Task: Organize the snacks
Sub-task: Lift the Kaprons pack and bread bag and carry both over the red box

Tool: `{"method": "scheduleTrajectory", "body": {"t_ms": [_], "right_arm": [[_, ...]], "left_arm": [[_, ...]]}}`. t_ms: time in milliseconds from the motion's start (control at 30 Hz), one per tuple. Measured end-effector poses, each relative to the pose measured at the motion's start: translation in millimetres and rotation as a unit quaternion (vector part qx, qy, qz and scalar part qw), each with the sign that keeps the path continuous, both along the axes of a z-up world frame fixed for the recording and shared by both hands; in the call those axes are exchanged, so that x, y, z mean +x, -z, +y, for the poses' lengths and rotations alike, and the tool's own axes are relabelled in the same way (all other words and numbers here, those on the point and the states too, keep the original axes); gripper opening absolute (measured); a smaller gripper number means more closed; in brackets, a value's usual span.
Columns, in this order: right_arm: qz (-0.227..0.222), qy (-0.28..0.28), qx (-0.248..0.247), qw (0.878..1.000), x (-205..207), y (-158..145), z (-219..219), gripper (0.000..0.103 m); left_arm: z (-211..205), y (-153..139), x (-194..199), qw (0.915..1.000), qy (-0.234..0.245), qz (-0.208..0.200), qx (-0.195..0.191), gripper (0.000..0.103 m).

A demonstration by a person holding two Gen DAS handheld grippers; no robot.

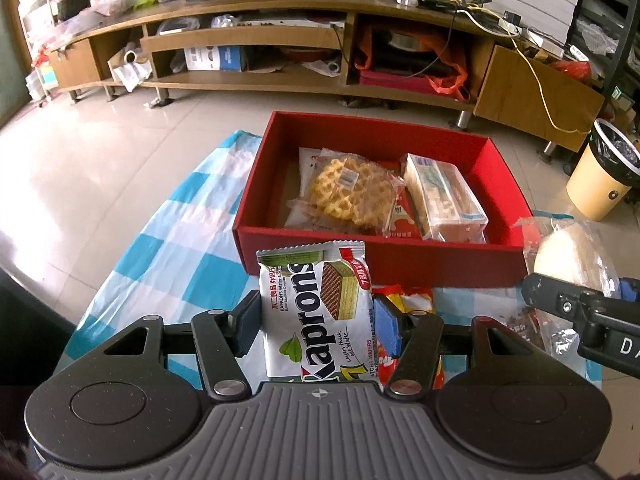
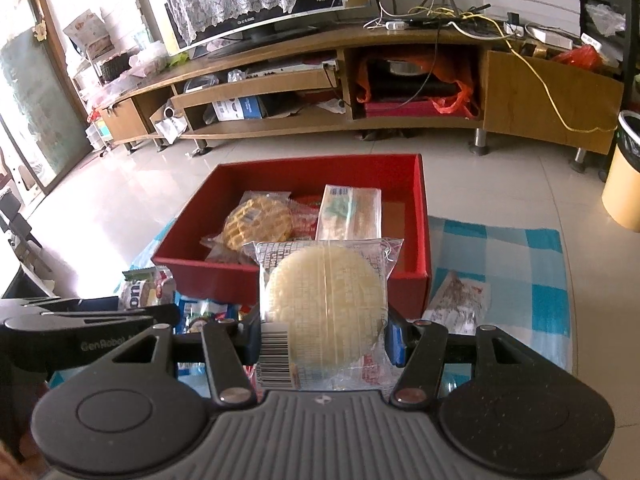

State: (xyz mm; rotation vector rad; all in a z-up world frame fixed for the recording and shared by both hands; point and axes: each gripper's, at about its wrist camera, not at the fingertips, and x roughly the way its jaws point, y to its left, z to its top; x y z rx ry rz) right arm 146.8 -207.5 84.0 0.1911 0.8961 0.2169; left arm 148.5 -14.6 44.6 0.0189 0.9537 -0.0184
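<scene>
My left gripper point(image 1: 316, 322) is shut on a white Kaprons wafer packet point(image 1: 320, 312), held upright just in front of the red box point(image 1: 360, 258). My right gripper point(image 2: 324, 338) is shut on a clear packet with a round pale rice cracker point(image 2: 324, 300), held before the red box's near wall point(image 2: 224, 284). The box holds a waffle packet point(image 1: 346, 192) and a long clear biscuit pack point(image 1: 444, 196). The right gripper with its cracker shows at the right edge of the left wrist view point(image 1: 568, 300). The left gripper shows at the left of the right wrist view point(image 2: 100, 320).
Loose snack packets lie on the blue-and-white checked cloth point(image 2: 520, 264): a red-yellow one point(image 1: 412, 300), several under the left gripper point(image 2: 200, 312), and a clear one point(image 2: 460, 300) right of the box. A wooden TV stand point(image 1: 280, 32) and a yellow bin point(image 1: 600, 184) stand beyond.
</scene>
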Motion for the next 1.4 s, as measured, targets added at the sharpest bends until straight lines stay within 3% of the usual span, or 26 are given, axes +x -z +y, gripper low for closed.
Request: {"method": "scheduleTrajectory", "body": {"t_ms": [533,1400], "right_arm": [[-0.007,0.01,0.001,1.0,41,-4,-3,0.056],[0.021,0.025,0.002,0.999,104,23,-9,0.056]], "left_arm": [[-12,-3,40,0.9999,0.002,-0.01,0.011,0.065],[-13,14,101,0.9994,-0.016,-0.002,0.031,0.066]]}}
